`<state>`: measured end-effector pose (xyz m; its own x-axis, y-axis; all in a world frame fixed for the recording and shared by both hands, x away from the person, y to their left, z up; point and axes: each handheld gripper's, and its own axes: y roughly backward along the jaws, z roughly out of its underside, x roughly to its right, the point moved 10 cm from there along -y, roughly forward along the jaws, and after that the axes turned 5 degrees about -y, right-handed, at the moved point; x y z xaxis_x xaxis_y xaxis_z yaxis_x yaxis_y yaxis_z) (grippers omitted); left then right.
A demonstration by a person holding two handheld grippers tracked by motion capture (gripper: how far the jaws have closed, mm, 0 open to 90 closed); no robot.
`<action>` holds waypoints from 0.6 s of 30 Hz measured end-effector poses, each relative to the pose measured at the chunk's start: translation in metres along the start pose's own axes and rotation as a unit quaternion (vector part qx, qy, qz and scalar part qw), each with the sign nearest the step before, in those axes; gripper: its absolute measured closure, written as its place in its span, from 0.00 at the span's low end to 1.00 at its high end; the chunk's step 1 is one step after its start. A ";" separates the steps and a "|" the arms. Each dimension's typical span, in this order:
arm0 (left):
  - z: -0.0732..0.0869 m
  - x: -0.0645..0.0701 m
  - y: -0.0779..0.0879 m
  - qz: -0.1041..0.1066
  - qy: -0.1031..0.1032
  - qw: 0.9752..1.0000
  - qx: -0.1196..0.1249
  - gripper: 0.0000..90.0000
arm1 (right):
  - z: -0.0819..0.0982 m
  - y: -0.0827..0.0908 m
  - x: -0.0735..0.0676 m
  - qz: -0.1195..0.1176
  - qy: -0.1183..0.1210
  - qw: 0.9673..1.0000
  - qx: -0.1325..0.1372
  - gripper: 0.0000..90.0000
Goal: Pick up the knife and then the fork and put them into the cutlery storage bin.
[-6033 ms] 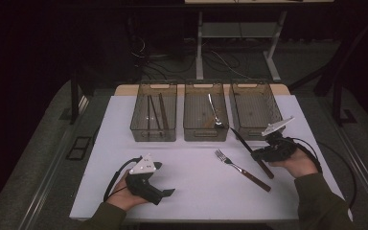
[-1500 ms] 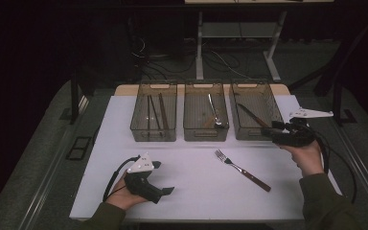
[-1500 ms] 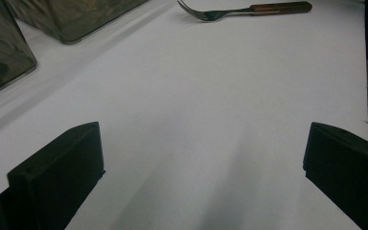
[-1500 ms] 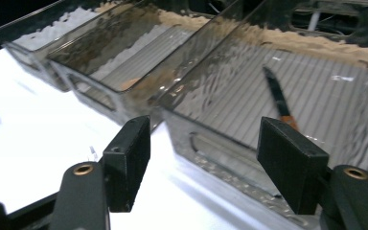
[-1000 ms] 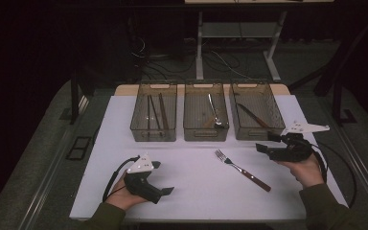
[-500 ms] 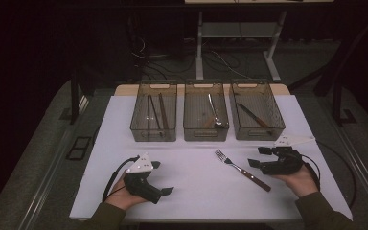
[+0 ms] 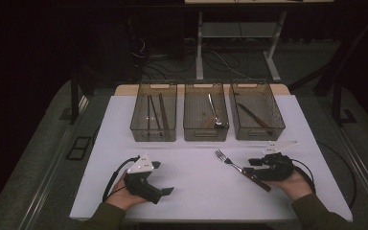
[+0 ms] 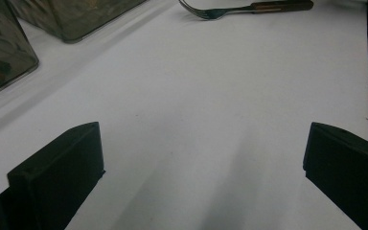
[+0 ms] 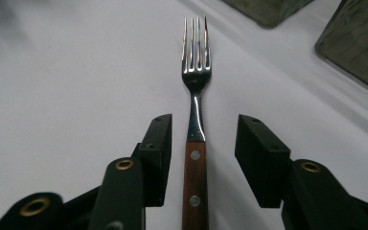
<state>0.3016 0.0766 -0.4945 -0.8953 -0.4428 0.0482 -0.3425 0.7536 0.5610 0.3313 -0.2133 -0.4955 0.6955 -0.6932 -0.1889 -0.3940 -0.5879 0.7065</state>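
One fork [image 9: 195, 143] lies flat on the white bench [image 7: 191, 191], its wooden handle running between the fingers [image 9: 157, 158] of the right gripper [image 9: 201, 163], which have just been closing yet stand apart with a gap on either side (no pad touching it). Grasping looks like the step in hand, and the next move calls for closing the fingers squarely on the handle just behind the metal neck, then lifting it, probably toward one of the three trays [image 7: 206, 117] beyond the fingertips. Meanwhile the left gripper [image 8: 201, 158] rests with its fingers wide apart over bare bench, the fork well ahead of them.
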 end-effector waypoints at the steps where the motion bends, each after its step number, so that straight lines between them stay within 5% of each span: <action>1: 0.000 0.000 0.000 0.000 0.000 1.000 0.001 0.00 | 0.001 -0.001 0.000 0.000 -0.001 1.000 -0.004 0.65; 8: 0.000 0.000 0.000 0.000 0.000 1.000 -0.001 0.00 | 0.011 -0.012 -0.002 0.003 0.013 0.999 -0.048 0.70; 18: 0.001 0.000 -0.001 -0.001 0.000 1.000 -0.003 0.00 | 0.014 -0.018 -0.003 0.011 0.023 0.998 -0.066 0.74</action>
<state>0.3020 0.0767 -0.4956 -0.8940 -0.4455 0.0472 -0.3433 0.7490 0.5666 0.3278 -0.2068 -0.5176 0.7159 -0.6835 -0.1429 -0.3292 -0.5108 0.7942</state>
